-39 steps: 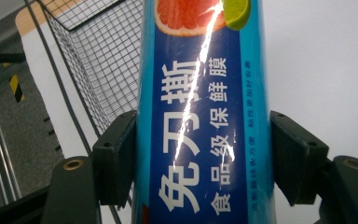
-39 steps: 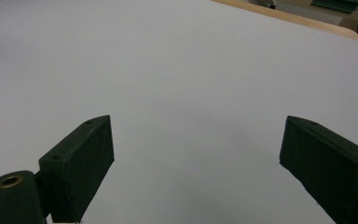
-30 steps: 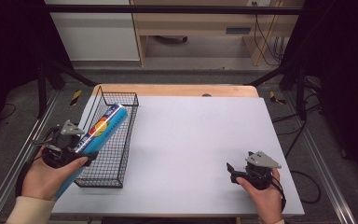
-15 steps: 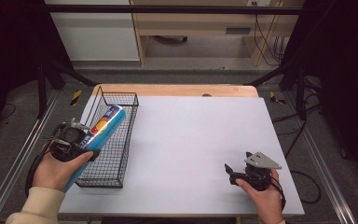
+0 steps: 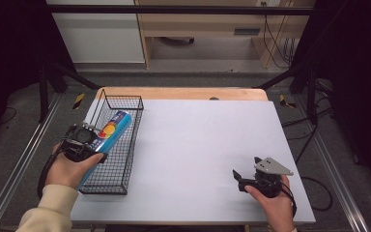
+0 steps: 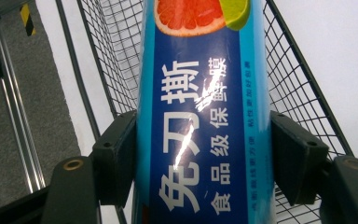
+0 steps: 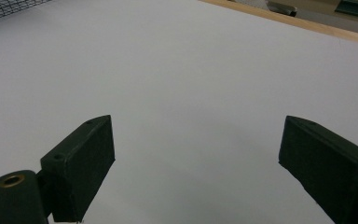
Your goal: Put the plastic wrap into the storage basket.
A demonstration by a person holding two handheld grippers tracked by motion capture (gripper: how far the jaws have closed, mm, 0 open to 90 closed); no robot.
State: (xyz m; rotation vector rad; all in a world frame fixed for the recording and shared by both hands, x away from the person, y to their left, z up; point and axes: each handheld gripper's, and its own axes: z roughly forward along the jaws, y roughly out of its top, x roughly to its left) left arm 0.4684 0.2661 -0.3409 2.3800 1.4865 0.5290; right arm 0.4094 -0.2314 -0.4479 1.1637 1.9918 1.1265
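A long blue box (image 5: pixel 114 125) printed with a grapefruit slice and lime slants over the left side of a black wire basket (image 5: pixel 124 145). My left gripper (image 5: pixel 95 139) is shut on it around the middle. In the left gripper view both pads press the sides of the box (image 6: pixel 200 116), and the basket mesh (image 6: pixel 298 84) lies behind and below my left gripper (image 6: pixel 205 140). My right gripper (image 5: pixel 239 175) rests at the table's near right in a person's hand. Its jaws stand open with nothing between them over the bare white top, seen around my right gripper (image 7: pixel 196 154).
The white table (image 5: pixel 198 135) has a wooden strip along its far edge. The basket stands at the table's left edge, with a metal rail and grey floor (image 6: pixel 23 116) just beyond. A corner of the basket (image 7: pixel 9 9) shows far off in the right gripper view.
My left gripper has carried the box a little to the right and lower over the basket. The right gripper has stayed where it was.
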